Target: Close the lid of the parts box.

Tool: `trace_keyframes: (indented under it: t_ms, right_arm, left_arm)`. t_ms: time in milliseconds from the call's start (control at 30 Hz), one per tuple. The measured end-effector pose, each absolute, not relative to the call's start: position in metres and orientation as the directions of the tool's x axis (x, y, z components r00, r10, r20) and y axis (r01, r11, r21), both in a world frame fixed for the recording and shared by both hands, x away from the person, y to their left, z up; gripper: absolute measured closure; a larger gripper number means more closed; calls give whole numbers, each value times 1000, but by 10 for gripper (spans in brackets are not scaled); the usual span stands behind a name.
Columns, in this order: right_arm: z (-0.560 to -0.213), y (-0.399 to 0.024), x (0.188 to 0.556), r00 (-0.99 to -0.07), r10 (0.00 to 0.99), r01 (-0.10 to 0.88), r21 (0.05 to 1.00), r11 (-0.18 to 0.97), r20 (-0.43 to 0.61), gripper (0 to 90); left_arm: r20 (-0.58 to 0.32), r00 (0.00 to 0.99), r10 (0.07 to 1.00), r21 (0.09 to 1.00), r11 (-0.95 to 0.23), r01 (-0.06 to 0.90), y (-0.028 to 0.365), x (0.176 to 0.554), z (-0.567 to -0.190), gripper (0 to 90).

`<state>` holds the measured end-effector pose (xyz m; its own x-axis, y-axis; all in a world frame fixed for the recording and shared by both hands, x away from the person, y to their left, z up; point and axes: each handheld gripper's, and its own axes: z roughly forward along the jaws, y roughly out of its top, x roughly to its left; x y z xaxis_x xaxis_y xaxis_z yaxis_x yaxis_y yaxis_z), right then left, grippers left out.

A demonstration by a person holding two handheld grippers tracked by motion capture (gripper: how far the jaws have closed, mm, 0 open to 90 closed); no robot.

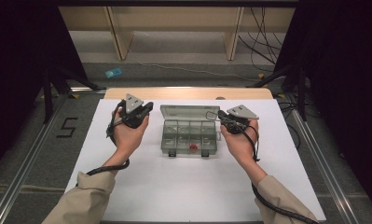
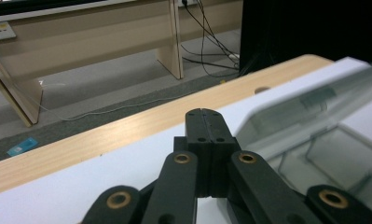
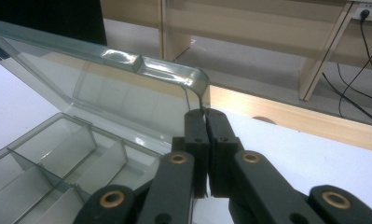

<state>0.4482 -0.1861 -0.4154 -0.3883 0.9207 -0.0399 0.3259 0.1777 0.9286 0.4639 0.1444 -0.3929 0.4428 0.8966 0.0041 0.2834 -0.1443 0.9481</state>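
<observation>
Right gripper (image 3: 205, 114) at frame centre pinched right edge of lid (image 3: 127, 93) on clear compartment box (image 1: 189, 133), mid-table. Left gripper (image 2: 205, 112) pressed together, empty, left of box, not touching.

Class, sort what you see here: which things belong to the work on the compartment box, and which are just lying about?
Belongs to the job:
clear compartment box
its raised lid, pinched by the right tool
small red piece in one compartment
left tool, shut, holding nothing

Just lying about:
blue card on the floor
floor cables
</observation>
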Motion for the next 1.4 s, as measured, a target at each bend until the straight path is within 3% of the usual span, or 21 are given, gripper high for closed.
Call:
trace_keyframes:
  t_ms: [1033,1233,1400]
  right_arm:
    - [-418,-188,443,-411,910,317,926,204,-60,877]
    - [-417,-192,444,-414,909,318,927,199,-53,762]
    - [-415,-199,442,-470,879,333,908,255,-75,482]
  left_arm:
    - [-30,508,861,933,-158,324,111,479,-380,900]
    - [-28,517,856,930,-167,328,109,479,-381,900]
    - [-16,526,850,928,-182,324,108,477,-380,900]
